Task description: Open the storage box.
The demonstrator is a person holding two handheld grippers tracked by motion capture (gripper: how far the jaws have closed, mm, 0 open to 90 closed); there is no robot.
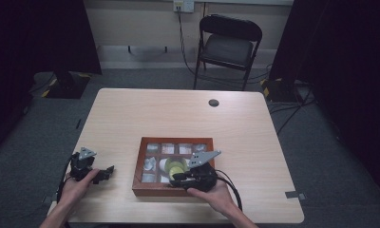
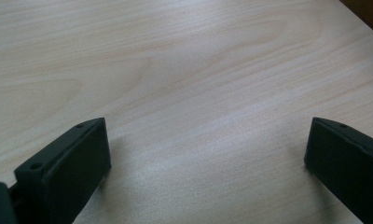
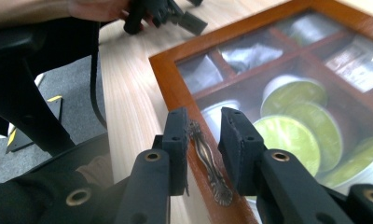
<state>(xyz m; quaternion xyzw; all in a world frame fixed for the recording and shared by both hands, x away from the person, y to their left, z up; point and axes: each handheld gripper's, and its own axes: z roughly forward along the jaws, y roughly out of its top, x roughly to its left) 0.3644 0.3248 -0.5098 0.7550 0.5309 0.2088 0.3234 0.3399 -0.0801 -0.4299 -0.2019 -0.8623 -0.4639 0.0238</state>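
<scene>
A brown wooden box (image 1: 155, 191) with a glass lid lies near the table's front edge. Its compartments hold silver packets and green-topped capsules (image 3: 292, 135). A small bronze handle (image 3: 208, 158) sits on the lid's front rim. My right gripper (image 3: 203, 126) straddles that handle, its jaws close together; the left pad is against the handle, and a gap shows at the right pad. In the high view the right gripper (image 1: 176, 178) is at the box's front edge. My left gripper (image 2: 208, 154) rests open on the bare table, left of the box (image 1: 107, 172), with nothing between its pads.
The pale wooden table (image 1: 178, 114) has a round cable grommet (image 1: 213, 102) near its far edge. A black folding chair (image 1: 228, 45) stands beyond the table. Dark curtains hang at both sides, and cables run across the grey floor.
</scene>
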